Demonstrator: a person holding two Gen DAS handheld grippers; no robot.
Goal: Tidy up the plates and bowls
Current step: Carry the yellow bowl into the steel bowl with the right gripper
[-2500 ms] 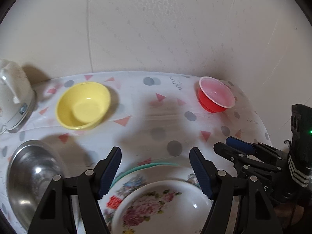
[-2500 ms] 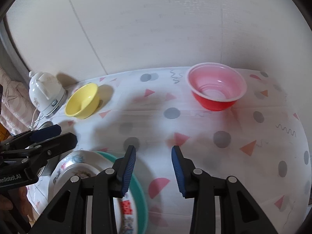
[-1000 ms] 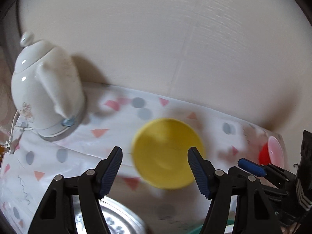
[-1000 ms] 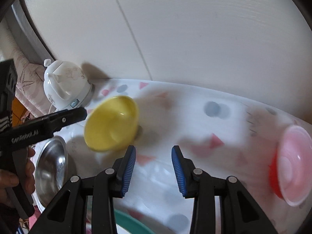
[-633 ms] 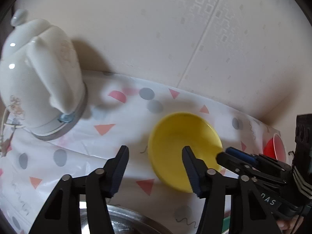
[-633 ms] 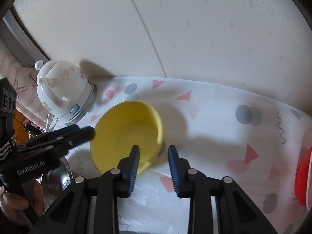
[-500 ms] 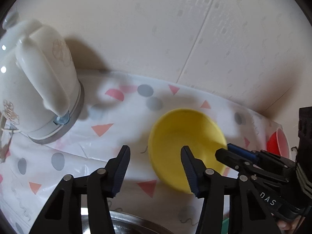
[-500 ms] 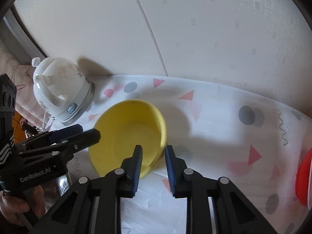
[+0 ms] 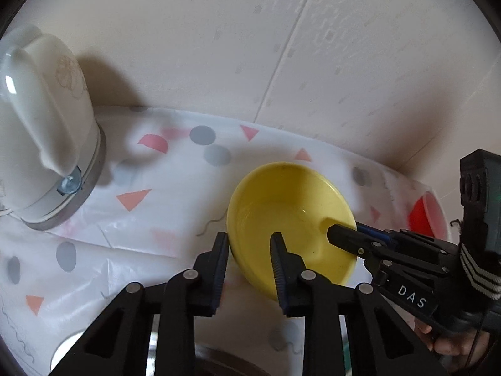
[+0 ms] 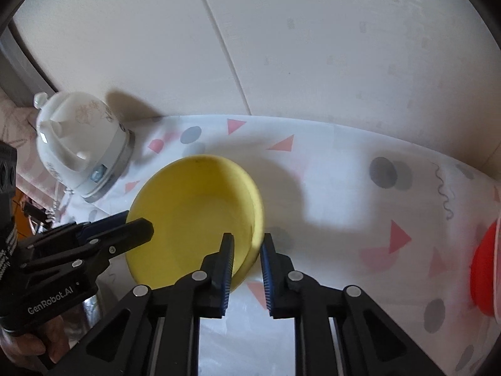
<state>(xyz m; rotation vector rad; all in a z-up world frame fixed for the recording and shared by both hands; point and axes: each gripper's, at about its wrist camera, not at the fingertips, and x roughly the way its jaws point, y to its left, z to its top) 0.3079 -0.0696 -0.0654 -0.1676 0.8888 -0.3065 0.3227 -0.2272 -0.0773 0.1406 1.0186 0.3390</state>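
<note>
while both grippers pinch opposite rims, left gripper and right gripper just closing, the yellow bowl right of the kettle seems light, stiff, slippery.

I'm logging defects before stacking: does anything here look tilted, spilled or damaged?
Only the yellow bowl sits askew, tipped with each gripper clamped on its rim, left gripper and right gripper. No spills or damage visible.

Both tools on yellow bowl rim
</note>
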